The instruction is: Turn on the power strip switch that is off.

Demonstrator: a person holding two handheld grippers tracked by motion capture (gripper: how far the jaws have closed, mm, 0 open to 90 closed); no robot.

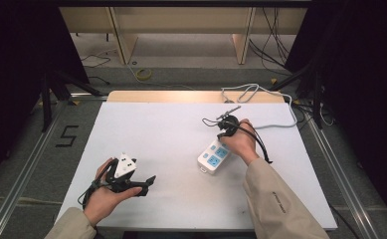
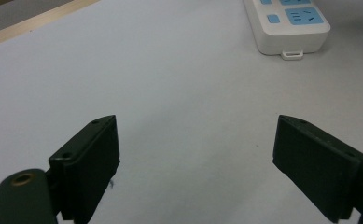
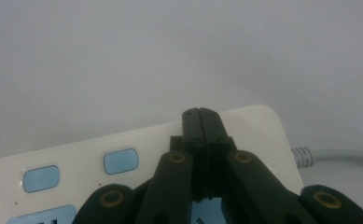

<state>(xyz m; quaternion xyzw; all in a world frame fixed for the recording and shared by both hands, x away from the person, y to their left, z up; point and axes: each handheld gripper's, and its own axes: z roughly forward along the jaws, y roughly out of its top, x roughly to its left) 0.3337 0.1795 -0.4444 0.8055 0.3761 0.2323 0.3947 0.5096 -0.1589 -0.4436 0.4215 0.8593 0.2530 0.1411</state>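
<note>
A white power strip [image 1: 213,157] with blue sockets lies right of the middle of the white table [image 1: 151,134]. Its grey cable [image 1: 275,124] runs off to the back right. My right gripper [image 1: 226,133] stands over the strip's cable end, pointing down. In the right gripper view, its jaws [image 3: 201,114] are shut together with nothing between them, just above the strip [image 3: 137,144] near two blue switches [image 3: 121,161]; I cannot tell if they touch it. My left gripper [image 1: 148,181] rests low at the front left, open and empty [image 2: 195,128]. The strip's near end [image 2: 291,32] lies ahead of it.
The cable is coiled [image 1: 241,92] on the table's wooden back edge [image 1: 181,96]. Black tripod legs [image 1: 47,99] and dark curtains flank the table. A yellow tape roll [image 1: 143,74] and loose wires lie on the floor beyond, by a wooden desk frame [image 1: 126,40].
</note>
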